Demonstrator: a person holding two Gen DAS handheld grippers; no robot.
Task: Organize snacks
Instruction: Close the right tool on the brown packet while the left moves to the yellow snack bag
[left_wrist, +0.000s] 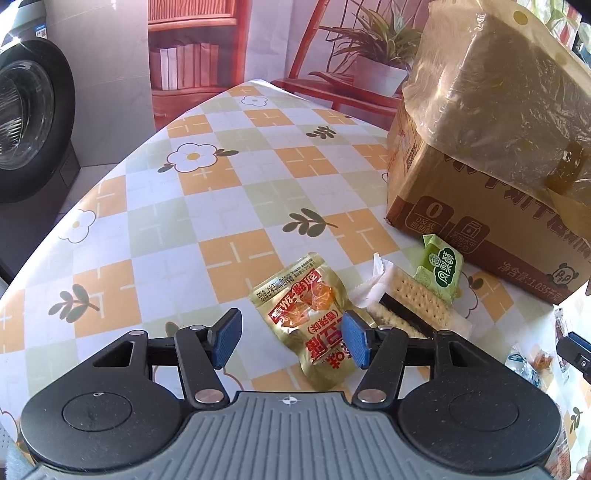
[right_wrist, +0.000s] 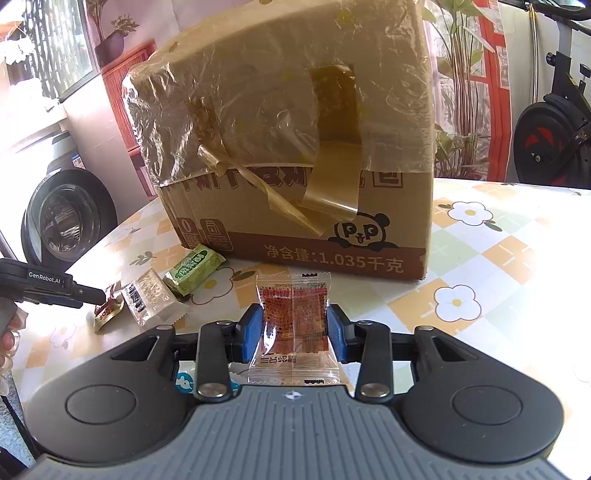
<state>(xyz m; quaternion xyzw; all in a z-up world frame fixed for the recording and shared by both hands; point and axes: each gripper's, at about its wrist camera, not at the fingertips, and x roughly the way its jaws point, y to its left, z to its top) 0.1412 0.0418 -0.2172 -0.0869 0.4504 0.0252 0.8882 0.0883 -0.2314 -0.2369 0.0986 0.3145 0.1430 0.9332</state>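
step: pick | right gripper (right_wrist: 295, 332) clamps red sachet (right_wrist: 293, 325) | left gripper (left_wrist: 288, 338) wide, empty, gold packet (left_wrist: 306, 317) between pads | next: close, lift

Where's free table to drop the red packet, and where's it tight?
Free: tablecloth right of the cardboard box, and the far stretch left of it toward the washing machine. Crowded: box's front-left corner, with green packet, cracker pack, gold pouch.
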